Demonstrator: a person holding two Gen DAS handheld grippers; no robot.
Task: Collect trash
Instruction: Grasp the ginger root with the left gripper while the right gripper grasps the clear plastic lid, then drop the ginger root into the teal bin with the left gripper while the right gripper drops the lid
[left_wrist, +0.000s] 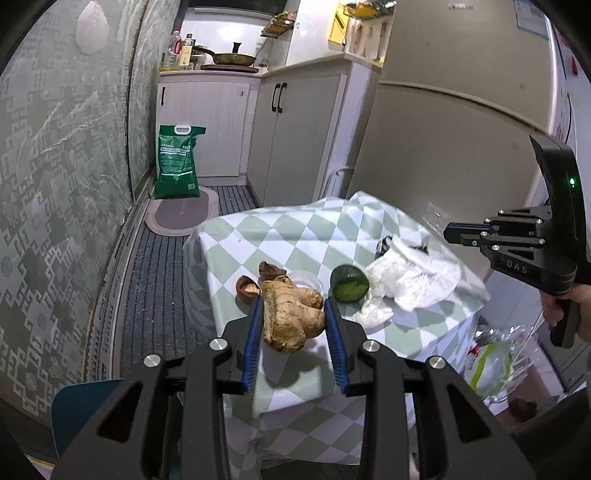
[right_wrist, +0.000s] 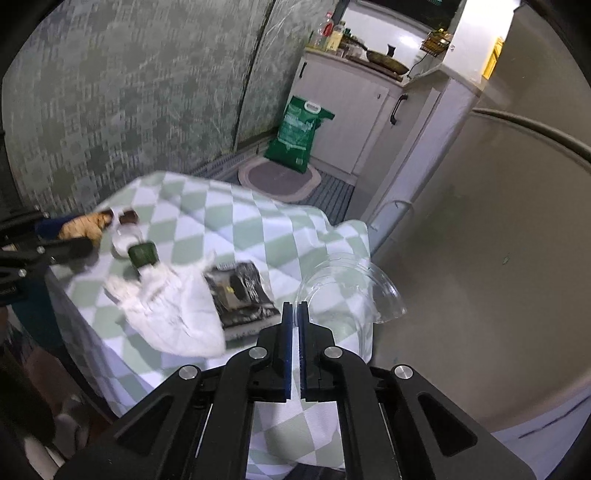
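On the left wrist view my left gripper (left_wrist: 293, 314) straddles the ginger root (left_wrist: 291, 317) at the checked table's (left_wrist: 258, 236) near edge, fingers apart, contact unclear, while on the right, blurred, my right gripper (right_wrist: 294, 314) pinches a clear plastic container (right_wrist: 347, 291), its base hidden.

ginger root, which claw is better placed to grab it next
Left. The left claw is open with the ginger root between its fingers; the right claw is shut, far across the table.
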